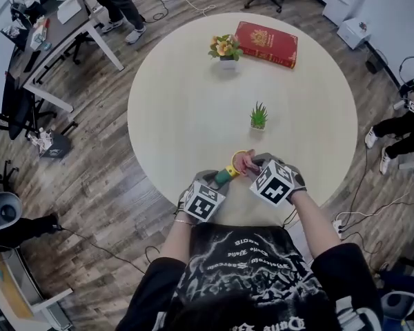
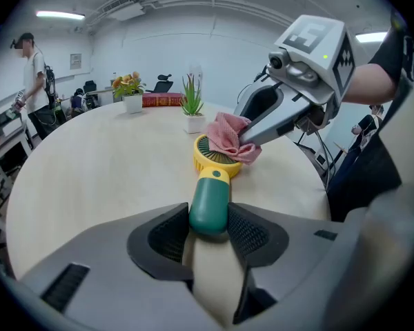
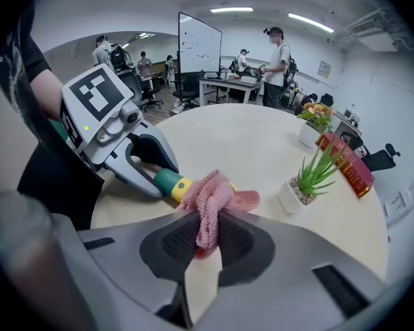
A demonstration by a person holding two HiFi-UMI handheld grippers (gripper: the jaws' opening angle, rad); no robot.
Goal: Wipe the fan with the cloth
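We counted one fan [image 2: 210,197], a small handheld one with a green handle and a yellow head, and one pink cloth [image 3: 211,200]. There were two grippers. The left gripper [image 2: 208,232] had its fingers [image 2: 167,234] clamped on the green handle. The right gripper [image 3: 208,238] had its fingers [image 3: 245,243] pinched tight on a bunched fold of the cloth. The fan sat near the near edge of the round tabletop [image 1: 186,109], its head pointing away from the person. The cloth lay pressed on the head's grille and hid part of it. We could not tell whether the head touched the tabletop. Also on the tabletop we counted two potted plants and one red book [image 1: 266,43]. The small green plant [image 1: 259,116] stood just past the fan and apart from it. The flowering plant [image 1: 225,49] stood at the far side, beside the book. From the head view, the two marker cubes covered the fingers and most of the handle. Around the tabletop were desks, office chairs and a whiteboard [image 3: 199,43]. Several people stood or sat well away.
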